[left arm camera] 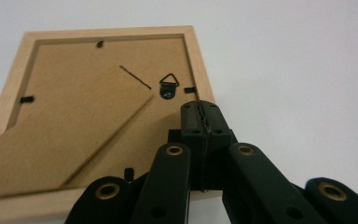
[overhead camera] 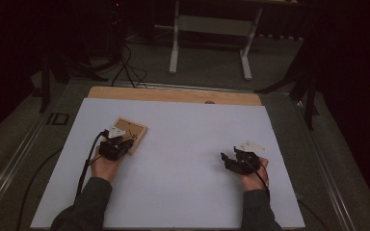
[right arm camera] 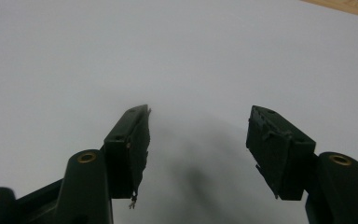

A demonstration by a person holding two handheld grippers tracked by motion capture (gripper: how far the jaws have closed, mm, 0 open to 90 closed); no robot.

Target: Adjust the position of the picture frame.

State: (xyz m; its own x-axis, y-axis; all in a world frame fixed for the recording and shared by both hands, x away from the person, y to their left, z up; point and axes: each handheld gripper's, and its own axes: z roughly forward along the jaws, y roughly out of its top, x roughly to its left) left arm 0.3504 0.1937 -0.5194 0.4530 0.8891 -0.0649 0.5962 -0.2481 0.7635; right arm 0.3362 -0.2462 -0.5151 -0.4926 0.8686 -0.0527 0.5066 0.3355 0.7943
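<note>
Wooden picture frame point(overhead camera: 130, 134), face down on the white table sheet point(overhead camera: 183, 159), light, stiff, probably glazed and fragile, best gripped by its rim; left gripper point(left arm camera: 200, 122) pressed together over its backing; right gripper point(right arm camera: 198, 144) spread, well apart.

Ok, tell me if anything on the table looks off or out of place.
The frame lies face down, its back up, and sits askew to the white sheet. The stand flap on its backing looks slightly lifted. The left gripper, jaws shut, is over its edge; the right gripper is open over bare sheet. No spill or damage.
</note>
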